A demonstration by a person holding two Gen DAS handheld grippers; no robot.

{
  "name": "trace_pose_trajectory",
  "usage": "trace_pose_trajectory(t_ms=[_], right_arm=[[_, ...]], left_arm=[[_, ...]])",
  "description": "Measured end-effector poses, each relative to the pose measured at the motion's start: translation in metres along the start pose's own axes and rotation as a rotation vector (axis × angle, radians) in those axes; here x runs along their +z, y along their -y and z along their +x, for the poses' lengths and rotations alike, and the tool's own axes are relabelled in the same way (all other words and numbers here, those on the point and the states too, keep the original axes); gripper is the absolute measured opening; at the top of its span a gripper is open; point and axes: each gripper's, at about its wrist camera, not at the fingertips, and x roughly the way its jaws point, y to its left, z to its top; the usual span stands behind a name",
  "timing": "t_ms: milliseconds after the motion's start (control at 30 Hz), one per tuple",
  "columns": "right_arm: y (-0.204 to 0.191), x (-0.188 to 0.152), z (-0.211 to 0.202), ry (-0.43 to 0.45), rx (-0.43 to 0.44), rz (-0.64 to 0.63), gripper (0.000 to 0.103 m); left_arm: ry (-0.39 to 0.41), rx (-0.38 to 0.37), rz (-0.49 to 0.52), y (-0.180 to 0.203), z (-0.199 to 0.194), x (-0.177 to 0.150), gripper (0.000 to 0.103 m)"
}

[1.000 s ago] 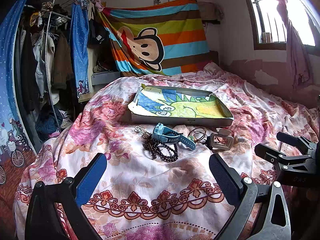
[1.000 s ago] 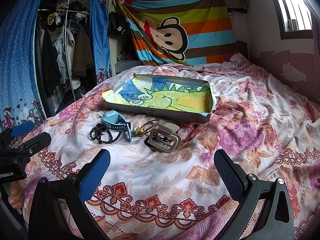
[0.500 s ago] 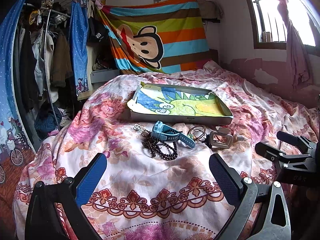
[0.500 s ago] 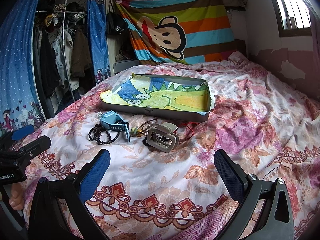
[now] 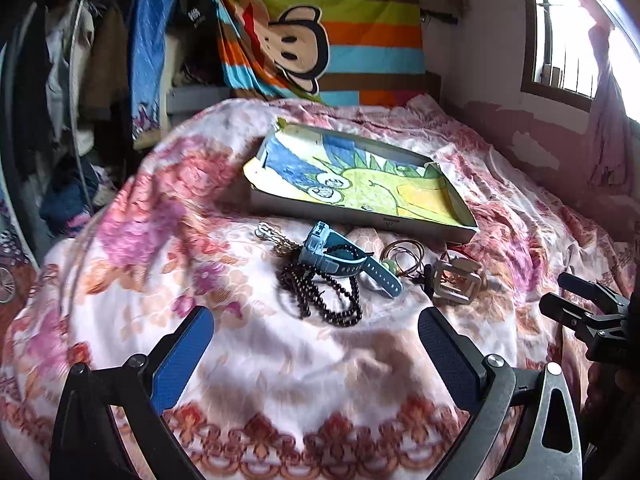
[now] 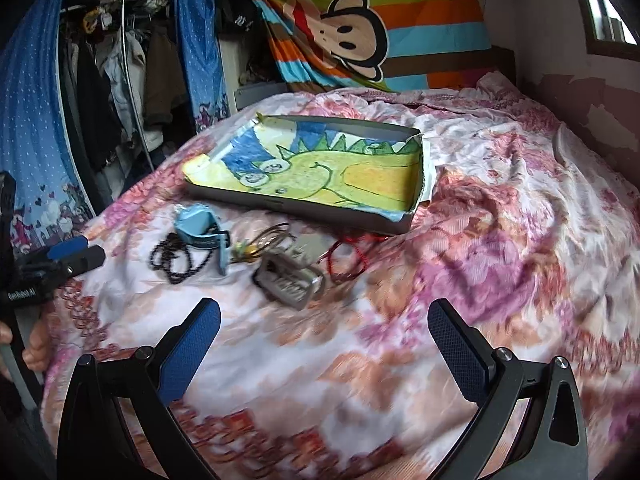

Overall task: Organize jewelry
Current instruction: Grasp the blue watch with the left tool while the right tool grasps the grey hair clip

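On the floral bedspread lie a blue watch (image 5: 340, 258) (image 6: 200, 226), a dark bead necklace (image 5: 320, 292) (image 6: 176, 258), thin brown bangles (image 5: 404, 256) (image 6: 272, 238), a grey hair claw clip (image 5: 456, 282) (image 6: 290, 280) and a red cord (image 6: 348, 260). Behind them sits a shallow box (image 5: 360, 222) (image 6: 304, 206) lined with a dinosaur drawing. My left gripper (image 5: 316, 356) is open and empty, short of the necklace. My right gripper (image 6: 324, 344) is open and empty, short of the clip.
A striped monkey blanket (image 5: 320, 32) hangs on the back wall. A clothes rack with a blue curtain (image 6: 40, 92) stands off the bed's left edge. A window (image 5: 568, 40) is at the right. The other gripper shows at each view's side (image 5: 588, 316) (image 6: 52, 260).
Both grippers have moved forward and closer to the jewelry; both views have tilted. The jewelry has not moved. Both grippers stay open.
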Motion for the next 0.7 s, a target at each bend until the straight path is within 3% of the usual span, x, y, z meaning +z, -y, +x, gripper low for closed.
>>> trace_pose_trajectory(t_ms=[267,500,567,700], right_arm=[[-0.006,0.018,0.045,-0.08,0.085,-0.062,0.098],[-0.008,0.018,0.078,-0.181,0.147,-0.098,0.071],[-0.007,0.017,0.082,-0.192,0.147,-0.091,0.058],[-0.008,0.015,0.095,-0.219,0.133,-0.093,0.057]], left_arm=[[-0.019,-0.023,0.027,0.002,0.039,0.023,0.099],[-0.058,-0.044,0.061,0.004,0.081,0.04,0.07],[-0.072,-0.045,0.072,0.004,0.09,0.042,0.061],[-0.105,-0.055,0.072,0.004,0.106,0.045,0.046]])
